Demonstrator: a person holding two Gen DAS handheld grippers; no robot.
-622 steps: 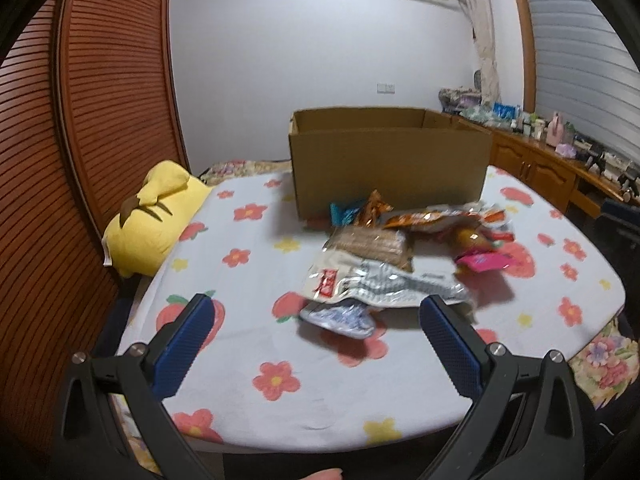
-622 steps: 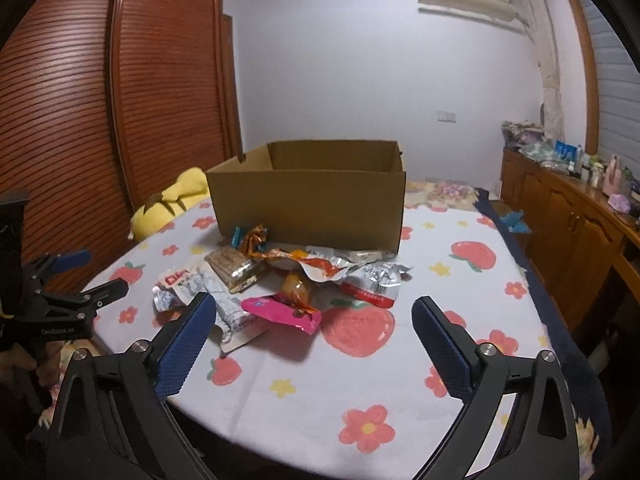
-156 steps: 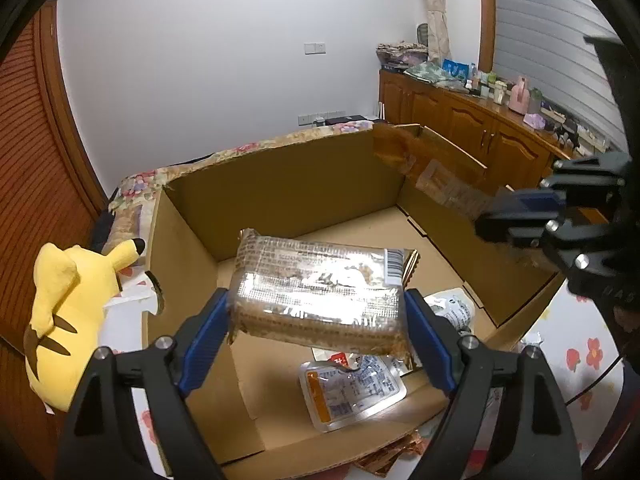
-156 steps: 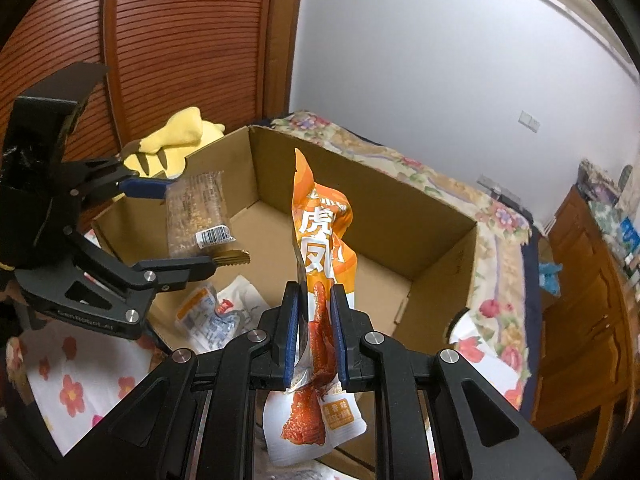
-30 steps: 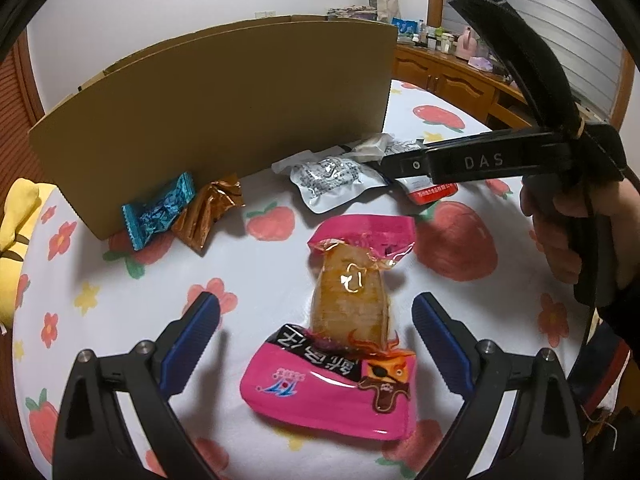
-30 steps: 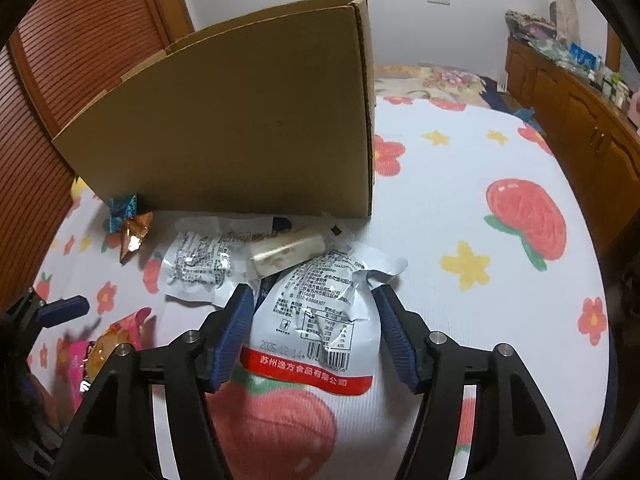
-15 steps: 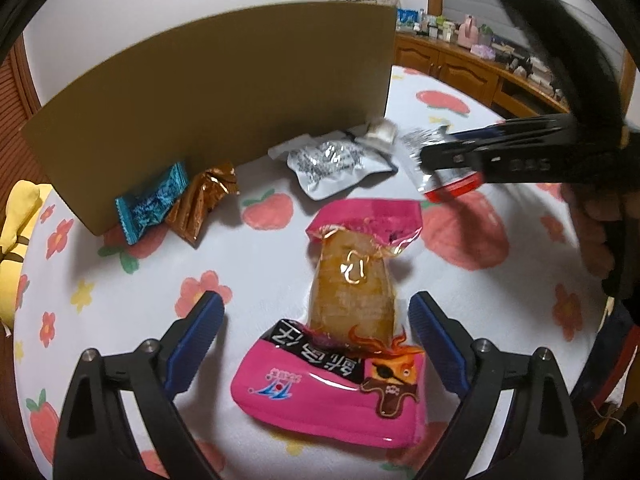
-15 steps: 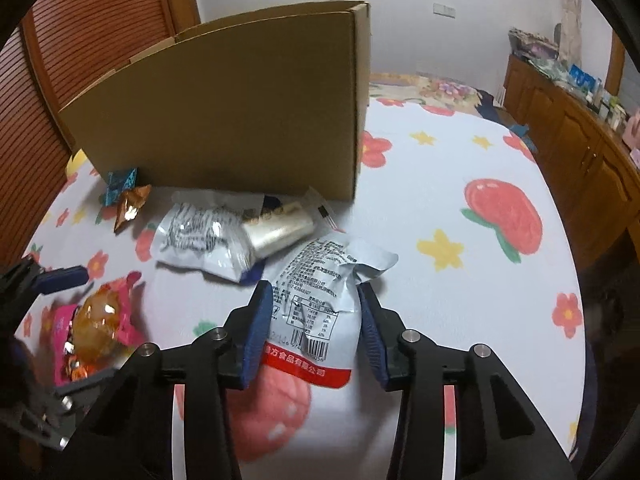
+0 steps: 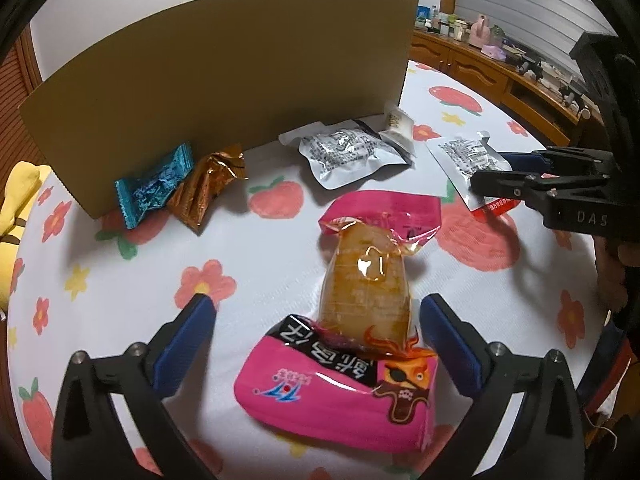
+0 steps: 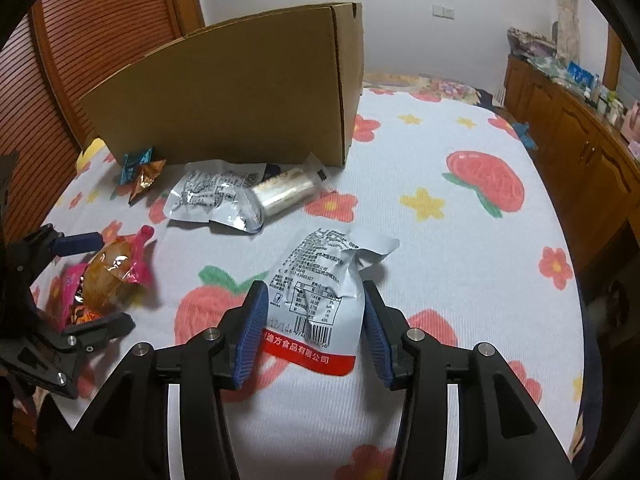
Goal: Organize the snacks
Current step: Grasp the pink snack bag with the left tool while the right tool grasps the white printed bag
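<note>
Yellow plush toy at far left edge of the flowered bedspread. Cardboard box upright toward the far side, plain brown wall facing the cameras.

Against the box's left front corner: blue candy wrapper touching a crumpled orange-gold wrapper, both twisted at the ends.

Left gripper low over the near edge, jaws wide apart, straddling a pink snack pack; neither pad touching it. Pack glossy magenta with a black band and white script at the bottom, clear window in the middle showing an amber-brown piece, top flap folded over. Lying flat, lengthwise toward the box.

Beyond it, near the box's right front corner: silver foil pouch printed with small black text, overlapping a foil-wrapped roll.

Right gripper right of centre on the bedspread, jaws narrowed onto a silver-white pouch, both pads at its sides; firm contact not clear. Pouch creased, black print and barcode, red strip with white characters along the near end.

Wooden cabinets along the right wall.
</note>
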